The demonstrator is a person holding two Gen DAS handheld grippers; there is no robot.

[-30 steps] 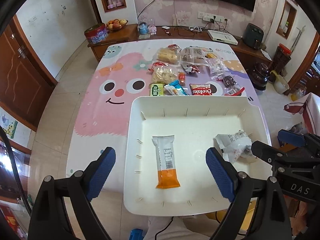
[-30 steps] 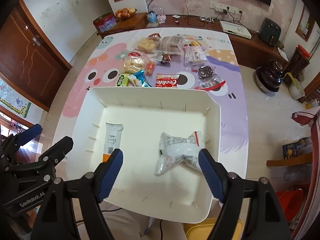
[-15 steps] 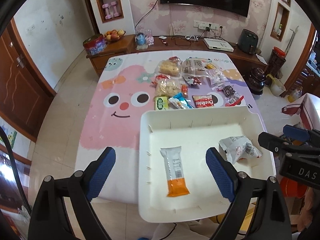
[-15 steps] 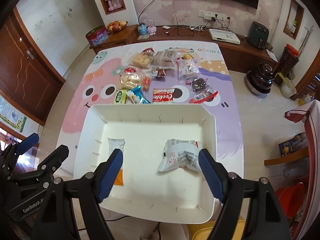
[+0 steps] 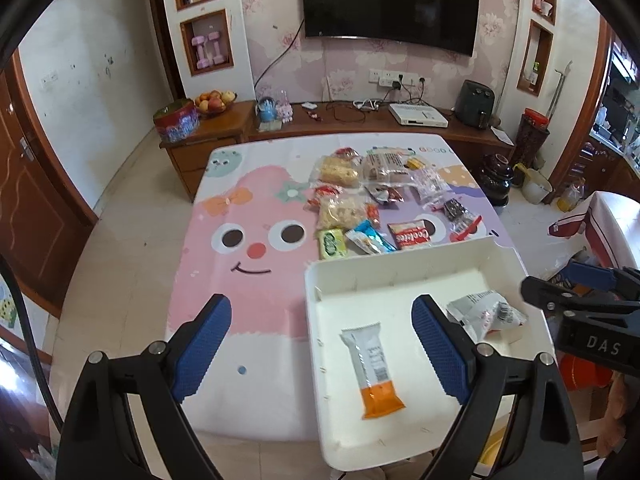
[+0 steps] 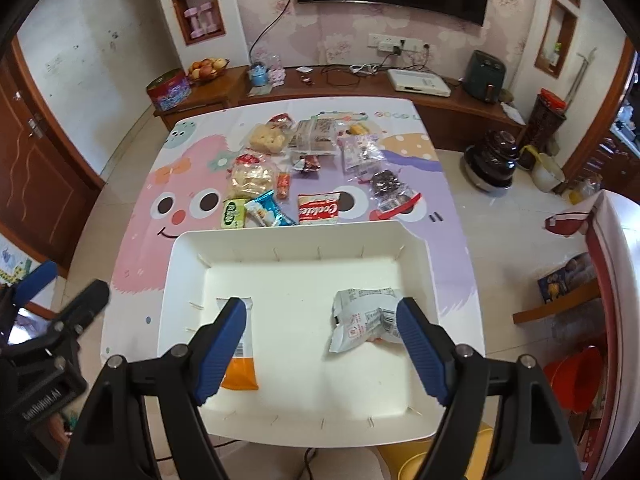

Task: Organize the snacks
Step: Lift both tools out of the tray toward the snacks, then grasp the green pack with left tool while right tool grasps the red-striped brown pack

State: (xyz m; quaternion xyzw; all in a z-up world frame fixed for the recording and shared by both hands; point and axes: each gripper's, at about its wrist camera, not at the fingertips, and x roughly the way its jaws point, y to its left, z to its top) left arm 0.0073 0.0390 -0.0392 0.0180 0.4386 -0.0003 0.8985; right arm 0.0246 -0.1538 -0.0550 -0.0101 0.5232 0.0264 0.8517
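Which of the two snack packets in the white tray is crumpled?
The silver-white printed packet on the right side of the white plastic tray is crumpled; the white bar wrapper with an orange end lies flat.

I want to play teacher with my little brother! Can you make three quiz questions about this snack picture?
1. True or false: the white tray holds two snacks.
2. Which packet lies nearest the tray's far rim? A) Cookies packet B) fruit bowl C) dumbbells
3. Fill in: the bar in the tray has an ______ end.

Key: 1 true, the bar and a crumpled white packet. 2 A. 3 orange. Both the left tool and the right tool are open and hold nothing.
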